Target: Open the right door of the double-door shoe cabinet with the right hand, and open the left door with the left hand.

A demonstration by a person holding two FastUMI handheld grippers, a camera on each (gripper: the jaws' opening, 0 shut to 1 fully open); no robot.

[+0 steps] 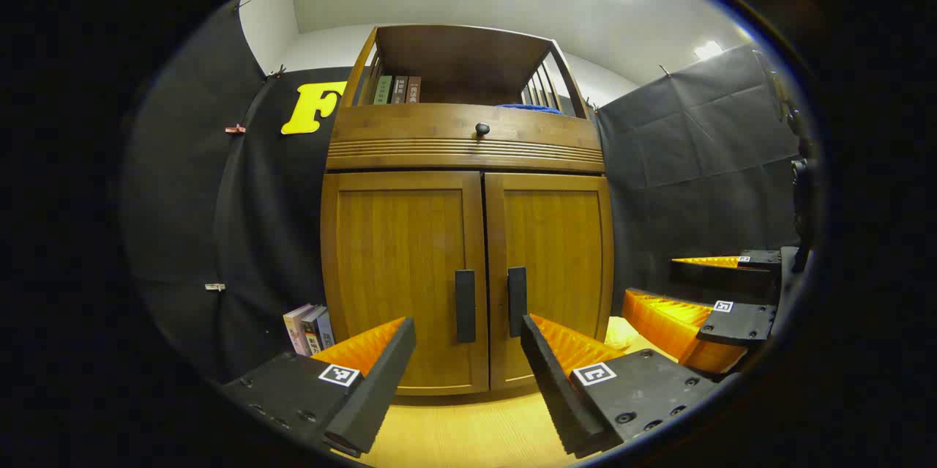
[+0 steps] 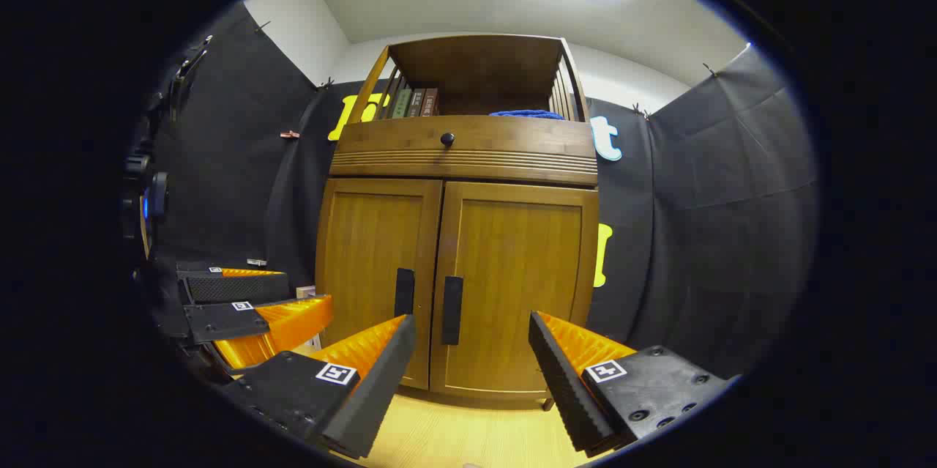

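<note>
Cabinet [image 1: 468,234]: I see both doors closed; handles side by side
Left gripper [image 1: 468,332]: jaws apart, short of left handle [image 1: 465,305]
Right gripper [image 2: 472,329]: jaws apart, short of right handle [image 2: 452,310]

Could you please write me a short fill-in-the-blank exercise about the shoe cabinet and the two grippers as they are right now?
1. Both doors of the shoe cabinet are ____.
2. The left gripper and the right gripper both have their jaws ____.
3. The row of books stands on the cabinet's ____ shelf.
4. The drawer above the doors has a round ____.

Missing words: closed; open; top; knob
</note>
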